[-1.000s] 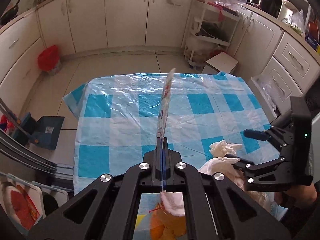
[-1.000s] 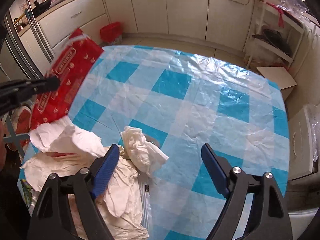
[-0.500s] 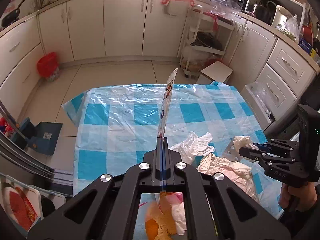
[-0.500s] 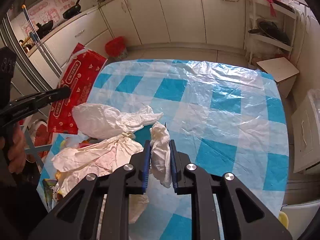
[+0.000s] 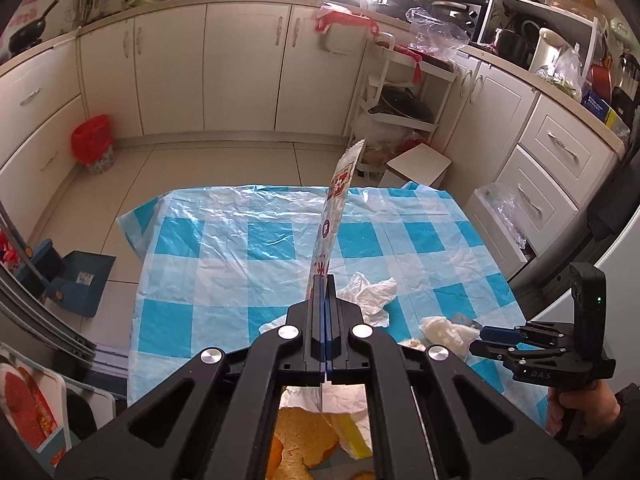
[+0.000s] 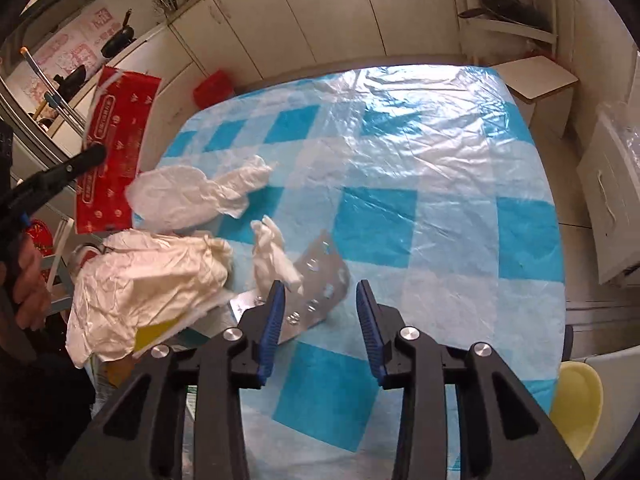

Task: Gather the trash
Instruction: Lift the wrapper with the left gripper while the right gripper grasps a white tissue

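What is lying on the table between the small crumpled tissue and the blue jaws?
In the right wrist view, an empty silver pill blister pack lies between the small crumpled tissue and the right gripper, whose jaws are opening.

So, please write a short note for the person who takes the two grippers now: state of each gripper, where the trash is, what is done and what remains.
Left gripper: shut on the red wrapper, held up beside the table.
Right gripper: jaws opening, nothing between them; the small crumpled tissue lies just in front, on the blister pack.
On the tablecloth: a large white tissue, and a cream paper heap at the near edge.
Done: only the wrapper is picked up.
Left: tissues, blister pack, heap.
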The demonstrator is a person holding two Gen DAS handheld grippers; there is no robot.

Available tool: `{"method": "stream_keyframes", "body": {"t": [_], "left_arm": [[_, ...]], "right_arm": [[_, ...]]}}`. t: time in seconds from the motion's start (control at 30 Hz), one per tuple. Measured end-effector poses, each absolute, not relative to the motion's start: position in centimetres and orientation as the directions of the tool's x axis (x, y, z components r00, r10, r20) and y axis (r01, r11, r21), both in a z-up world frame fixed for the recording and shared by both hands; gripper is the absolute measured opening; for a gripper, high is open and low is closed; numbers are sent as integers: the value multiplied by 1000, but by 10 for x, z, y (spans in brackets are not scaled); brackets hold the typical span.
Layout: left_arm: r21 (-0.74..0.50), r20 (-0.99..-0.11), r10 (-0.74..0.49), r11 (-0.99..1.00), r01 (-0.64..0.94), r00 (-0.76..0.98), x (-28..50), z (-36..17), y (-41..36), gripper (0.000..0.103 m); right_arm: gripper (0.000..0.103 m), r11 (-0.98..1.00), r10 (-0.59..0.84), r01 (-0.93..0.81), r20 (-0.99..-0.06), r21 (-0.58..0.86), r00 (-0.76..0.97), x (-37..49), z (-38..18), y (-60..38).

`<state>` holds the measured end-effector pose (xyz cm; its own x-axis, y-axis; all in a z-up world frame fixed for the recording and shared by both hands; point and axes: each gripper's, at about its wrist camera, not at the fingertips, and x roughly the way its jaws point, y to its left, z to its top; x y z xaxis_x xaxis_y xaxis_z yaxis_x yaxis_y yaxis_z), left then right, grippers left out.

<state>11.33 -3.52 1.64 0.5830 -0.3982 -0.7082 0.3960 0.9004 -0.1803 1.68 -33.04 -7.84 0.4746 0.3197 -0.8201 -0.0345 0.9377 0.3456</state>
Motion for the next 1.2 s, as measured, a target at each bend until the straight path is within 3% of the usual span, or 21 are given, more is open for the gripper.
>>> {"method": "stream_keyframes", "body": {"t": [0.07, 0.13, 0.27, 0.37, 0.53, 0.9, 1.2], "left_arm": [[-184, -705, -403, 899, 397, 584, 112, 17, -36, 0], [-190, -702, -407, 898, 397, 584, 110, 18, -36, 0], [-194, -701, -413, 895, 401, 582, 107, 17, -39, 0], [-190, -699, -416, 892, 410, 581, 104, 17, -42, 0], [-190, -697, -419, 890, 414, 582, 104, 18, -43, 0], [-195, -643, -447, 880, 432, 621, 93, 32, -41, 0], [-246, -565, -559, 816, 524, 606, 62, 52, -59, 0]], "right_arm": [[38, 935, 332, -66, -798, 348, 503, 12, -71, -327], [54, 948, 302, -88, -780, 305, 548, 8, -62, -321], [55, 975, 220, -119, -795, 185, 565, 16, -61, -303], [49, 980, 194, -136, -824, 143, 532, 30, -77, -290], [14, 979, 203, -113, -839, 169, 504, 40, -87, -296], [11, 963, 268, -145, -747, 228, 608, 8, -41, -305], [11, 981, 192, -115, -720, 156, 666, -25, -15, -323]]}}
